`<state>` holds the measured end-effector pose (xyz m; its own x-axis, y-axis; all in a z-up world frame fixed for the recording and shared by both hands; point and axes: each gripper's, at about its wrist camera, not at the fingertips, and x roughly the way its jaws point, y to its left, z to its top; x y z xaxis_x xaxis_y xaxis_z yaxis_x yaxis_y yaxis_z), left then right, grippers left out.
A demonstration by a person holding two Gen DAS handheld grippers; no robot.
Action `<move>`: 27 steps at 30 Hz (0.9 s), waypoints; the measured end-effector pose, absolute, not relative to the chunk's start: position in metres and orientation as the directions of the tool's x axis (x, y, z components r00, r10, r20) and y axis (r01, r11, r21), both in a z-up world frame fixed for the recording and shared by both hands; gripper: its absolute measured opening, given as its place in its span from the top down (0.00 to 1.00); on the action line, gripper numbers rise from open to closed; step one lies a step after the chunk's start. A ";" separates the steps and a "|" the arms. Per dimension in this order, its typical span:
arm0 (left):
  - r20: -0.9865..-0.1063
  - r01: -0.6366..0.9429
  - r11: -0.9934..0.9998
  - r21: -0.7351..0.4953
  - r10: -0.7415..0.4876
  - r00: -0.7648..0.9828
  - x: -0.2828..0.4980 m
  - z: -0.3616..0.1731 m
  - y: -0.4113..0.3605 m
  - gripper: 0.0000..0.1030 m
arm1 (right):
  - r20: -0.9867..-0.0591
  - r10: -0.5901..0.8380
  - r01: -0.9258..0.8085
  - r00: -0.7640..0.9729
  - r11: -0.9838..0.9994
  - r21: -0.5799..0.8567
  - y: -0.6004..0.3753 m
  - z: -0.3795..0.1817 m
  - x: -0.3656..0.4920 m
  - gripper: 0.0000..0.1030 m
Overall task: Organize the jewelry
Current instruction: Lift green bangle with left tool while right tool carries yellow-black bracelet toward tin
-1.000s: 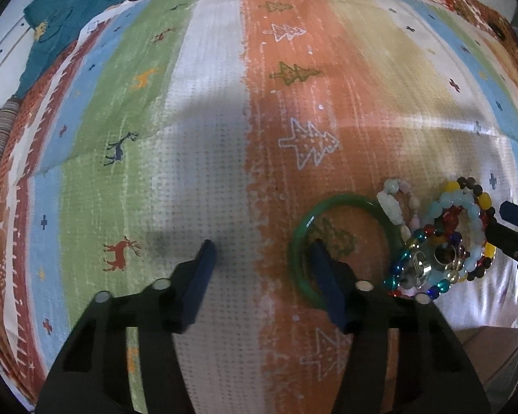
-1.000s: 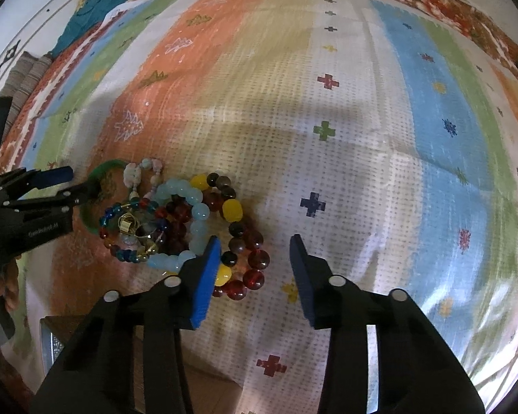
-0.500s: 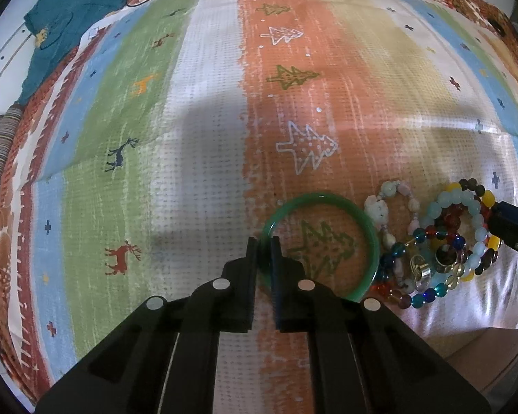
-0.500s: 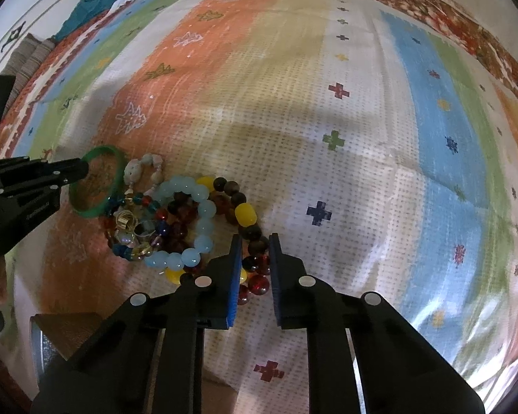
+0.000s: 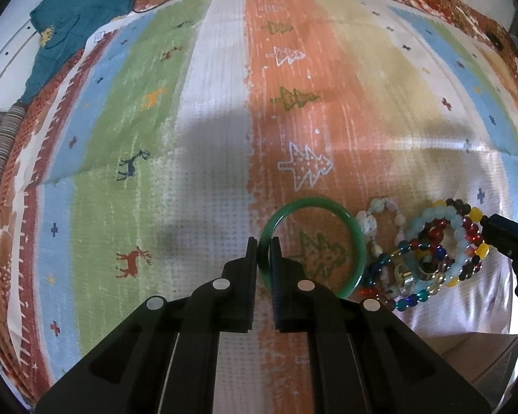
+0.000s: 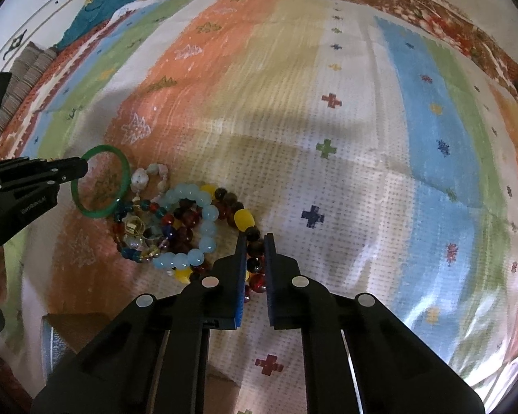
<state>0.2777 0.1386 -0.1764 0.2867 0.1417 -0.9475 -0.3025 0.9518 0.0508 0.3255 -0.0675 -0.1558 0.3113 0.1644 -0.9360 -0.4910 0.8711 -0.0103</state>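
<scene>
I have the left gripper (image 5: 264, 241) clamped on the near-left rim of the green bangle (image 5: 357, 238), which lies flat on the striped cloth (image 5: 207, 138). From the left wrist I see the bangle's full ring with a green tree print showing through it, and the heap of bead bracelets (image 5: 428, 252) just right of the bangle, touching its right edge. There, the right gripper shows only as a black tip at the far side of the heap, so I cannot judge its hold from this view.

The right wrist settles it: my right gripper (image 6: 255, 241) has just been closing and is now pinched on the dark-and-yellow bead bracelet (image 6: 243, 219), the strand on the side of the heap farthest from the bangle. Pale blue beads (image 6: 207, 212) and a gold trinket (image 6: 134, 226) lie between that strand and the bangle, tangled together.

Well beyond the bangle, a teal garment (image 5: 79, 10) lies at the cloth's far edge. A brown box corner (image 6: 72, 327) sits on my side of the heap
</scene>
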 end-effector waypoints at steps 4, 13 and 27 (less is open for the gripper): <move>-0.944 -0.298 0.953 0.048 0.141 0.299 0.278 -0.171 0.138 0.93 | -0.927 0.174 -0.482 0.332 0.876 -0.008 -0.072 -0.145 0.326 0.90; -0.935 -0.302 0.951 0.066 0.165 0.314 0.273 -0.156 0.136 0.93 | -0.914 0.188 -0.475 0.360 0.880 -0.006 -0.076 -0.131 0.318 0.90; -0.921 -0.307 0.951 0.042 0.156 0.358 0.260 -0.130 0.128 0.93 | -0.885 0.229 -0.467 0.406 0.884 0.014 -0.084 -0.102 0.298 0.90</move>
<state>0.2600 0.1281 -0.1296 0.3576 0.1565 -0.9207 -0.3072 0.9507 0.0423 0.2977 -0.0837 -0.1024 0.4060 0.2285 -0.8848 -0.4674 0.8839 0.0138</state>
